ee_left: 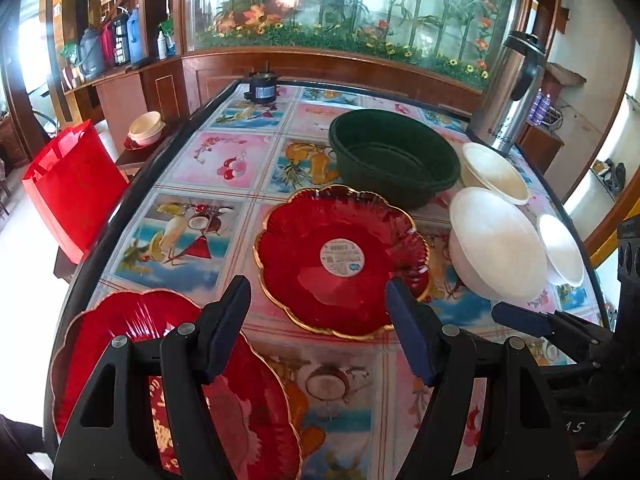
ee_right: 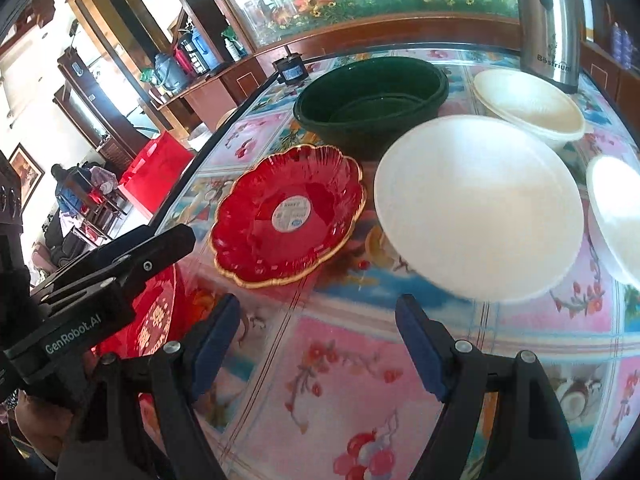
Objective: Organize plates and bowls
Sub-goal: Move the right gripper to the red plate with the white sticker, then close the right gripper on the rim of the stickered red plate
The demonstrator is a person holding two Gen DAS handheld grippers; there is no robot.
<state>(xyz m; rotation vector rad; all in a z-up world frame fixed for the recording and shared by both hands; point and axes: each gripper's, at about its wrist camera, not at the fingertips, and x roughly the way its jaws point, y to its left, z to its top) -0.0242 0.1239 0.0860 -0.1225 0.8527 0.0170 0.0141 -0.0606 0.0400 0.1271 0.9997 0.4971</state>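
left gripper [ee_left: 318, 304] jaws wide | right gripper [ee_right: 318, 320] jaws wide | kettle [ee_right: 550, 20] "Bestriun"-like | "GenRobot.AI"

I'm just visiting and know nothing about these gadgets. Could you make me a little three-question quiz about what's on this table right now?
1. True or false: the left gripper is shut on a plate.
2. How many white bowls stand on the table: A) one, B) three, C) five?
3. What is stuck at the centre of the red plate with a gold rim?

Key:
1. False; its jaws stand open, as do the right gripper's.
2. B: the large white bowl, the cream bowl near the steel flask, and the small white bowl.
3. A round white sticker.
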